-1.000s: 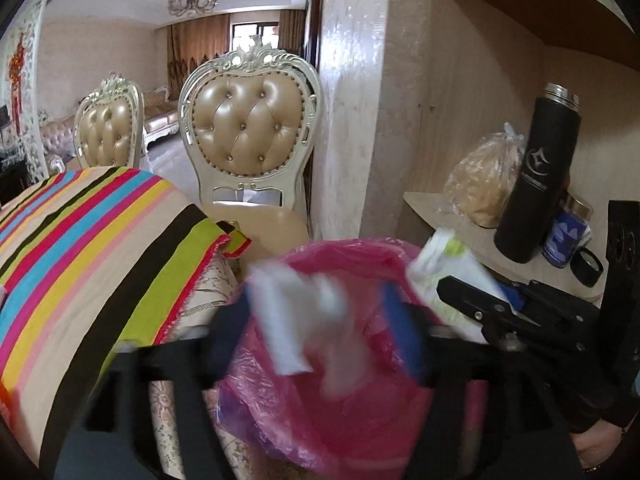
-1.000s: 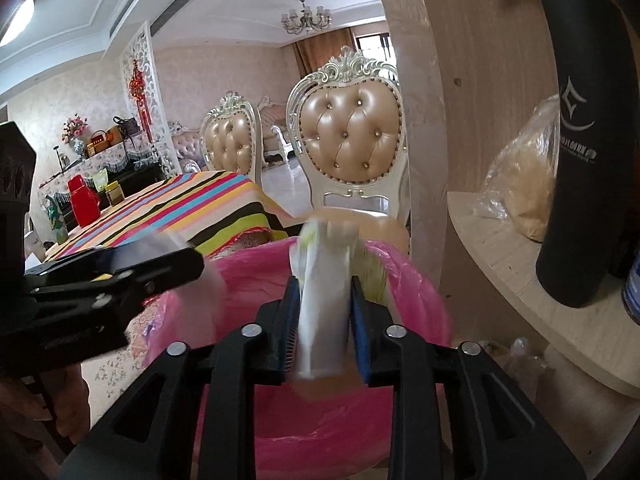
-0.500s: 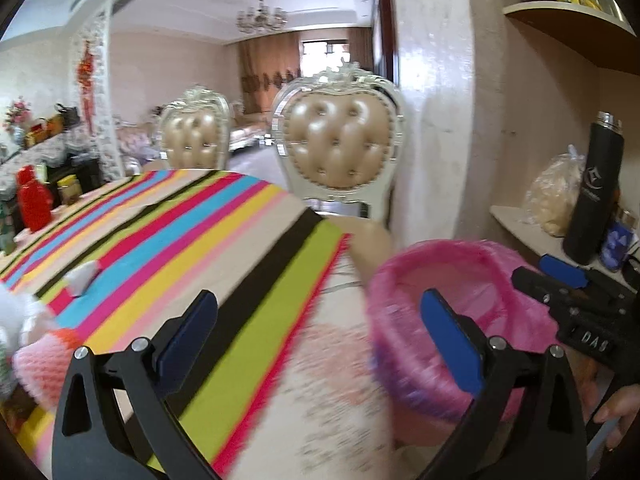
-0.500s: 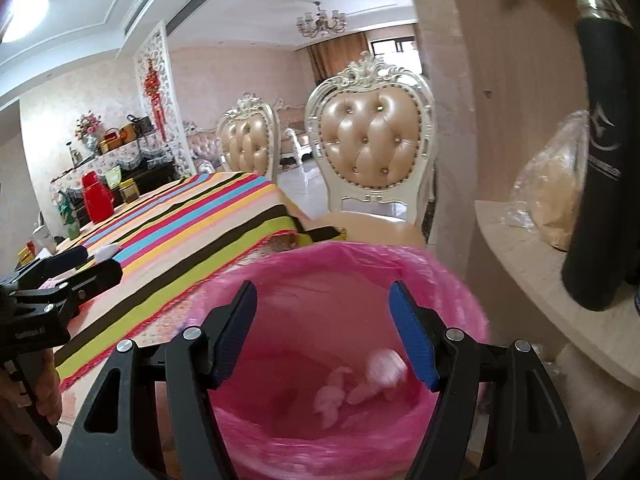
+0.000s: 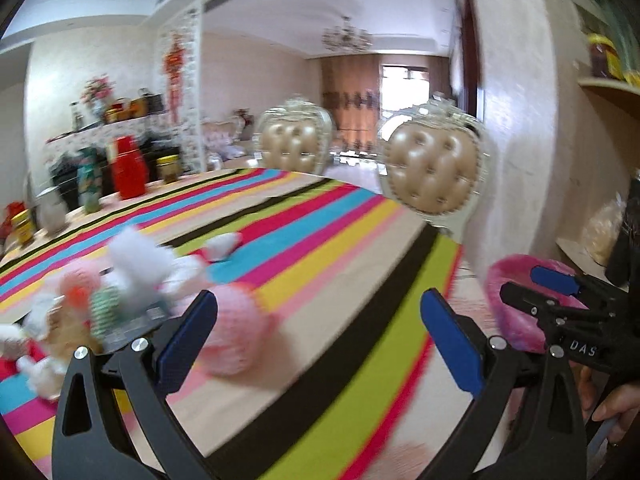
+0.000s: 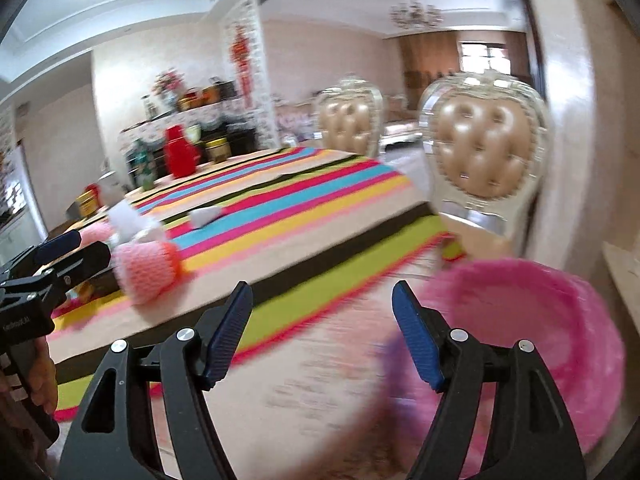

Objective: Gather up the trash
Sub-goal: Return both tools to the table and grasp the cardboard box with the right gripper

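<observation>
A bin lined with a pink bag [image 6: 532, 320] stands beside the table, at the right of both views [image 5: 516, 292]. My left gripper [image 5: 318, 328] is open and empty above the striped tablecloth [image 5: 320, 240]. A pink foam net [image 5: 232, 332] lies just left of it, and a pile of white tissues and wrappers [image 5: 132, 276] lies further left. A small white scrap [image 5: 222, 244] lies mid-table. My right gripper [image 6: 322, 320] is open and empty over the table edge, left of the bin. The pink foam net [image 6: 148, 272] shows there too.
Two padded chairs [image 5: 434, 176] stand at the table's far side. A red jug [image 5: 130, 168] and jars stand at the far left. A wall and shelf with a bagged item [image 5: 600, 236] stand right of the bin.
Both grippers let their trash fall into the bin and opened. Both have since swung left, away from the bin and towards the table with its pile of trash.
</observation>
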The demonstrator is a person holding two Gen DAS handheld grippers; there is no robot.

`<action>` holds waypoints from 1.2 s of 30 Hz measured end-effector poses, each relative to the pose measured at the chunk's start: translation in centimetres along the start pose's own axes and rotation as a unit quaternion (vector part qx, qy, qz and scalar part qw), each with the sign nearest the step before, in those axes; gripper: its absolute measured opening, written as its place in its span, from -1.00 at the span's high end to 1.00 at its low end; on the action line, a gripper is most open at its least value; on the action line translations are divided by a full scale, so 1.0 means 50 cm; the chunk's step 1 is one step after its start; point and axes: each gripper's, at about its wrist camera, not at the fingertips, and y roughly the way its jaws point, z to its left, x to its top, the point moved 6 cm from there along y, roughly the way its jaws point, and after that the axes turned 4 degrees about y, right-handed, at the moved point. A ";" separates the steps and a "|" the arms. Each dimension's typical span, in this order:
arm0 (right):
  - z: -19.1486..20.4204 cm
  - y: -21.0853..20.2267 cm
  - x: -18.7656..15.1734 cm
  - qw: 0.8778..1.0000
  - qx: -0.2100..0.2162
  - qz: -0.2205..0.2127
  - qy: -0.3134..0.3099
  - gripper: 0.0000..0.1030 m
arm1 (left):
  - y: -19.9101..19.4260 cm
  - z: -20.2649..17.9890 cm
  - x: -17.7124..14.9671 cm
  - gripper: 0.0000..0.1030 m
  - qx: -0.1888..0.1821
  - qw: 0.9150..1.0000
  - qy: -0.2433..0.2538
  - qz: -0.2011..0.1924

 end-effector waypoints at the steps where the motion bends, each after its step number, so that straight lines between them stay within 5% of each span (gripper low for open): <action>1: 0.033 0.007 0.000 1.000 0.012 0.003 -0.010 -0.36 | -0.016 0.036 -0.009 -0.91 0.015 1.000 -0.005 0.000; 9: 0.245 0.051 -0.014 0.993 0.091 0.028 -0.065 -0.37 | -0.132 0.253 -0.087 -0.91 0.120 0.992 -0.034 0.013; 18: 0.498 0.106 -0.053 0.969 0.186 0.075 -0.145 -0.48 | -0.233 0.494 -0.202 -0.91 0.255 0.961 -0.081 0.074; 26: 0.649 0.171 -0.055 0.950 0.232 0.104 -0.178 -0.56 | -0.299 0.607 -0.249 -0.91 0.293 0.942 -0.142 0.080; 36: 0.762 0.251 -0.081 0.933 0.246 0.140 -0.221 -0.61 | -0.310 0.638 -0.273 -0.91 0.302 0.935 -0.164 0.086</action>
